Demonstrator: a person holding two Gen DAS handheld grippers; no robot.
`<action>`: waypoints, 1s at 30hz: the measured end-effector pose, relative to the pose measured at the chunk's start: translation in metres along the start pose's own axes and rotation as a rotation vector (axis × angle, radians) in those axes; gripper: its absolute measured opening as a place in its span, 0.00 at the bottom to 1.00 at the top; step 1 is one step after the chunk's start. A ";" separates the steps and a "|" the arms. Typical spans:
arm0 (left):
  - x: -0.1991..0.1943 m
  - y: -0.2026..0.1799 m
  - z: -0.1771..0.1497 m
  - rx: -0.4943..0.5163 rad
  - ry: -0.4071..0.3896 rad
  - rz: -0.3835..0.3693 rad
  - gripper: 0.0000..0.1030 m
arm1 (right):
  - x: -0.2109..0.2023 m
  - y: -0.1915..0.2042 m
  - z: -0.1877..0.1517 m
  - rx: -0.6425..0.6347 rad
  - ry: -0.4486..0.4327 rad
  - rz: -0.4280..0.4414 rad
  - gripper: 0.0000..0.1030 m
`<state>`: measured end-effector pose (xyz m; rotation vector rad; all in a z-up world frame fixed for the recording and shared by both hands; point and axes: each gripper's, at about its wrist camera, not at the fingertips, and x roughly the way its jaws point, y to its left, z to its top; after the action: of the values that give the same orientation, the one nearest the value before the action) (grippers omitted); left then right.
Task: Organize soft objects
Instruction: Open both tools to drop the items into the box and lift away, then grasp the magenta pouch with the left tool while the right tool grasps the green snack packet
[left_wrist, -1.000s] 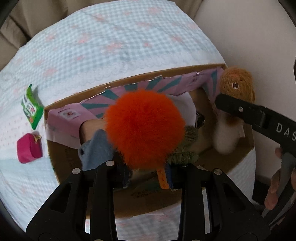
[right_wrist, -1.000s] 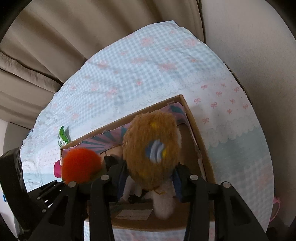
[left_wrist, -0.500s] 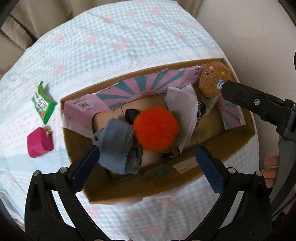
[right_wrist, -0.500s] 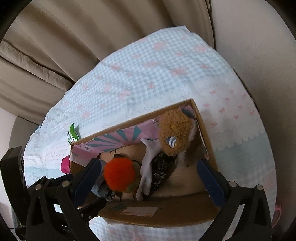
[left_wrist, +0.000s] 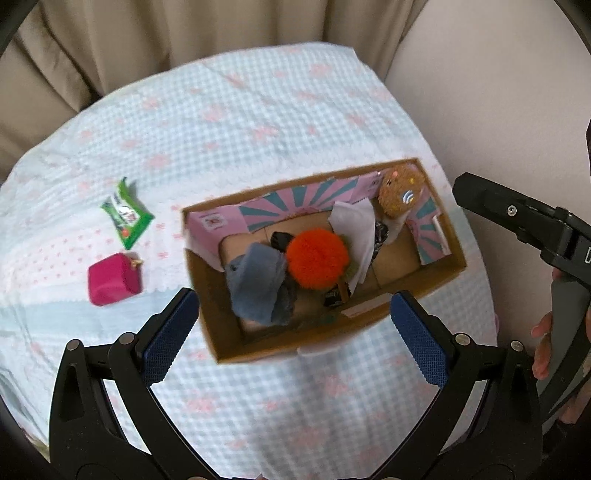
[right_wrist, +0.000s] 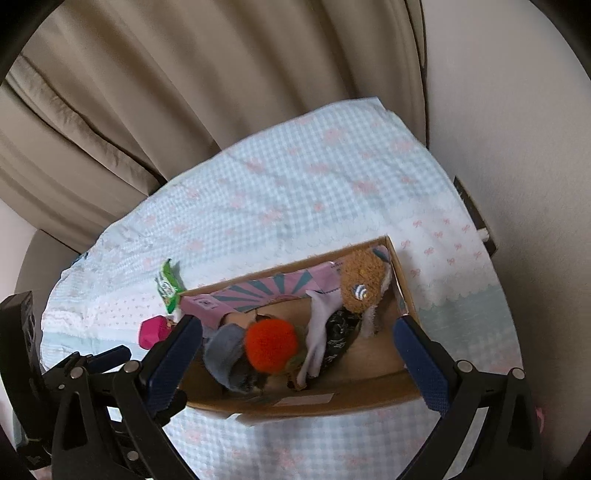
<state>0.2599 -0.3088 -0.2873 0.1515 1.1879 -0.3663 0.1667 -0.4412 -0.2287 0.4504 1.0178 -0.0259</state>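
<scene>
A cardboard box (left_wrist: 332, 345) (right_wrist: 369, 400) stands on the checked tablecloth. In it lie an orange pompom (left_wrist: 317, 257) (right_wrist: 271, 345), a grey cloth (left_wrist: 258, 284) (right_wrist: 221, 350), a white cloth (left_wrist: 356, 229) (right_wrist: 321, 325) and a brown plush toy (left_wrist: 400, 190) (right_wrist: 364, 282) in its far right corner. My left gripper (left_wrist: 295, 339) is open and empty, above the box's near wall. My right gripper (right_wrist: 297, 365) is open and empty, above the box.
A pink pouch (left_wrist: 114, 284) (right_wrist: 153, 330) and a green snack packet (left_wrist: 127, 214) (right_wrist: 168, 286) lie on the cloth left of the box. Beige curtains (right_wrist: 184, 92) hang behind the table. A wall (left_wrist: 498, 92) is on the right.
Both grippers opened, letting the orange pompom and the brown plush toy drop into the box, then pulled up and back from it.
</scene>
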 end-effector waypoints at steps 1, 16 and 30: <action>-0.010 0.004 -0.003 -0.006 -0.014 -0.001 1.00 | -0.009 0.006 -0.001 -0.009 -0.012 -0.003 1.00; -0.141 0.090 -0.066 -0.103 -0.219 0.013 1.00 | -0.109 0.118 -0.032 -0.182 -0.179 -0.009 1.00; -0.211 0.212 -0.109 -0.043 -0.333 0.005 1.00 | -0.122 0.267 -0.063 -0.265 -0.290 -0.067 1.00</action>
<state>0.1718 -0.0359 -0.1489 0.0526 0.8655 -0.3463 0.1108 -0.1975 -0.0623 0.1633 0.7374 -0.0156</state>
